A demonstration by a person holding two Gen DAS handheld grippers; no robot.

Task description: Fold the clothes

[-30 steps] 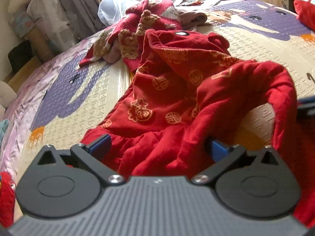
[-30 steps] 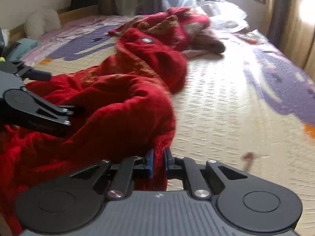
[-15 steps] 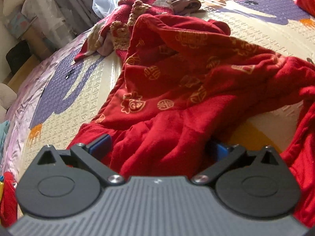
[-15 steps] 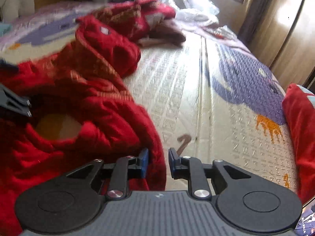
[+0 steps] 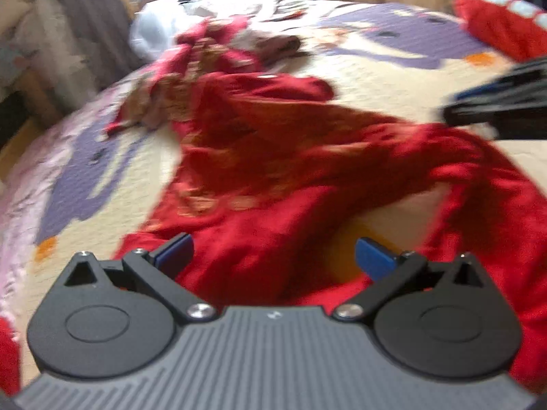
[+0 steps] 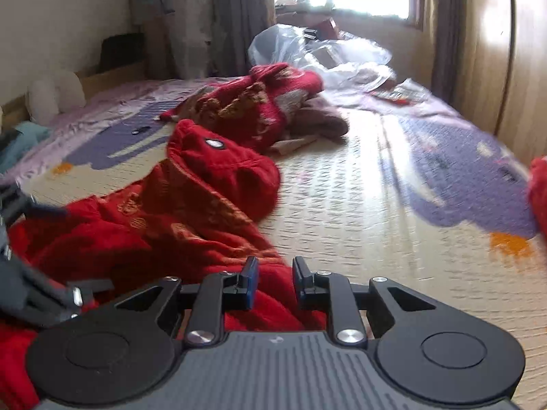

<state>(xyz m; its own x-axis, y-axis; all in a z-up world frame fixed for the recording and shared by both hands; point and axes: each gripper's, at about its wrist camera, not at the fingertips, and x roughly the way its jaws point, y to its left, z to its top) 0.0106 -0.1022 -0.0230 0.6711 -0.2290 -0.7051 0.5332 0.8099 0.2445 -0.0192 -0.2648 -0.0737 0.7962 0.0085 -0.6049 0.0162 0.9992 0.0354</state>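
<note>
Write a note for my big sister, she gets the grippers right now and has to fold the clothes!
Left gripper: open, holds nothing; the red garment lies under it.
Right gripper: open a little, nothing pinched.
Red garment: crumpled and unfolded on the bed mat.
Second pile of clothes: farther up the bed, untouched, in front of plastic bags.
Done: nothing folded.
Left: spread the red garment flat, fold it, then the pile.
</note>
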